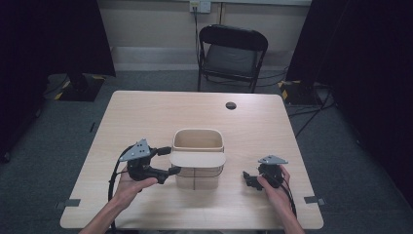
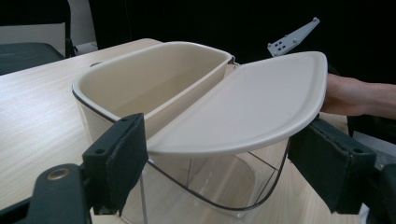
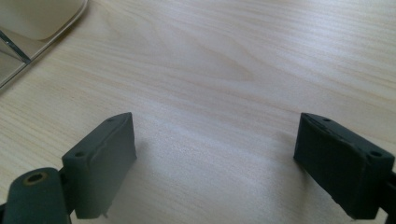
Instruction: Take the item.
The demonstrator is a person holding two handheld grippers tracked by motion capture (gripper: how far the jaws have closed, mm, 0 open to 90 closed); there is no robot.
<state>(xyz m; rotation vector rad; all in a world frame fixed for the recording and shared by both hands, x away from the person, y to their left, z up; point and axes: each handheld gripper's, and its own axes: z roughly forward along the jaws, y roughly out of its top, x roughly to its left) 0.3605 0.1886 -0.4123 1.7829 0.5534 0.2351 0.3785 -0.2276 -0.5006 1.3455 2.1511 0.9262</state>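
A cream bin (image 1: pixel 198 140) with a clear lower body (image 2: pixel 210 186) stands at the table's middle. Its flat cream lid (image 1: pixel 197 159) (image 2: pixel 252 105) sits tilted, lifted off the front rim, while the back half of the bin is uncovered and looks empty. My left gripper (image 1: pixel 169 161) (image 2: pixel 219 158) is at the lid's left end, one pad against each long edge, so it holds the lid across its width. My right gripper (image 1: pixel 248 179) (image 3: pixel 215 163) rests to the right of the bin with its jaws wide apart over bare wood.
The light wooden table (image 1: pixel 146 117) has a dark round hole (image 1: pixel 231 105) near its far edge. A black folding chair (image 1: pixel 233 53) stands behind the table. In the left gripper view, the person's other hand (image 2: pixel 350 95) shows beyond the lid.
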